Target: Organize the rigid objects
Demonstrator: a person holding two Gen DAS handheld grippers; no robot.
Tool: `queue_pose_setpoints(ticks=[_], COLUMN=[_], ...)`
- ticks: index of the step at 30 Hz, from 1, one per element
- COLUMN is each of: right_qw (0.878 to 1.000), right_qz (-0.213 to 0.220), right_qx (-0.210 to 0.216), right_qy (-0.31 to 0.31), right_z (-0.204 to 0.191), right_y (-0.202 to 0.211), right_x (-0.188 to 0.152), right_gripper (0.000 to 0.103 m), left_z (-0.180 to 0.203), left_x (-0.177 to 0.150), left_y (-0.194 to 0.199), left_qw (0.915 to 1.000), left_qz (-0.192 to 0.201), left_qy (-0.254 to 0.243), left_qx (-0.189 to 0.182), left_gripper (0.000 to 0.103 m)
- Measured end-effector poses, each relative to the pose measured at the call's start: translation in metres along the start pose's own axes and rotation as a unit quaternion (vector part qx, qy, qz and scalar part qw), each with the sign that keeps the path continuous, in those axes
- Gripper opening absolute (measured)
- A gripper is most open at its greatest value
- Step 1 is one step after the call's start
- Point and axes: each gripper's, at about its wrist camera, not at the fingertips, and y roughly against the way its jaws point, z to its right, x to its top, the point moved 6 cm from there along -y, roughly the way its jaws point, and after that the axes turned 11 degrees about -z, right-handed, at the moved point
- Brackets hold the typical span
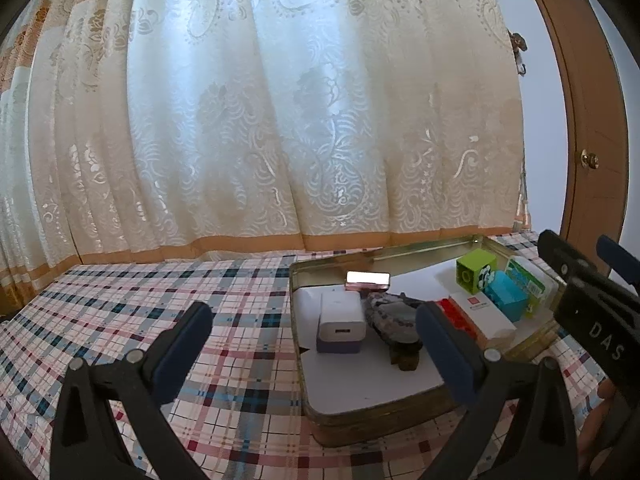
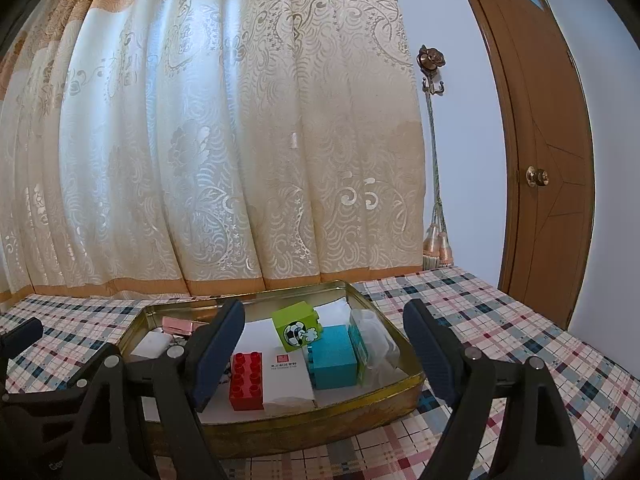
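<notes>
Left gripper (image 1: 312, 344) fingers apart, empty | right gripper (image 2: 324, 348) fingers apart, empty | both over tin (image 2: 320, 424)

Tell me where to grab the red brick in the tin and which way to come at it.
Grip the red brick across its two long side walls, coming down from above. It lies flat, studs up, so the top offers nothing flat to pinch. Its right wall sits against the white box, so the fit there looks tight; nudging it left first may help. The right gripper is open and nearest.
</notes>
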Motion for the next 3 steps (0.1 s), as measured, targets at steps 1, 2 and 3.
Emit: queue_pose_setpoints(ticks=[1, 2, 3], right_qw=[1.0, 1.0, 1.0], right_qz=[0.0, -0.001, -0.002], right_qx=[0.0, 0.0, 0.0], right_qy=[0.0, 0.0, 0.0], right_z=[0.0, 0.0, 0.0002], right_y=[-0.0002, -0.0006, -0.001], right_x=[0.0, -0.0001, -0.0005], right_gripper=[0.083, 0.083, 0.083], left_z=[-0.0001, -0.0003, -0.0005], left_x=[-0.0002, 0.0, 0.0], left_y=[0.0, -0.0003, -0.0007], left_qw=[1.0, 1.0, 1.0], left_qz=[-0.001, -0.002, -0.003], left_qy=[0.0, 0.001, 0.001], left_qx=[0.0, 0.0, -0.001], left_gripper=[0.103, 0.103, 0.103])
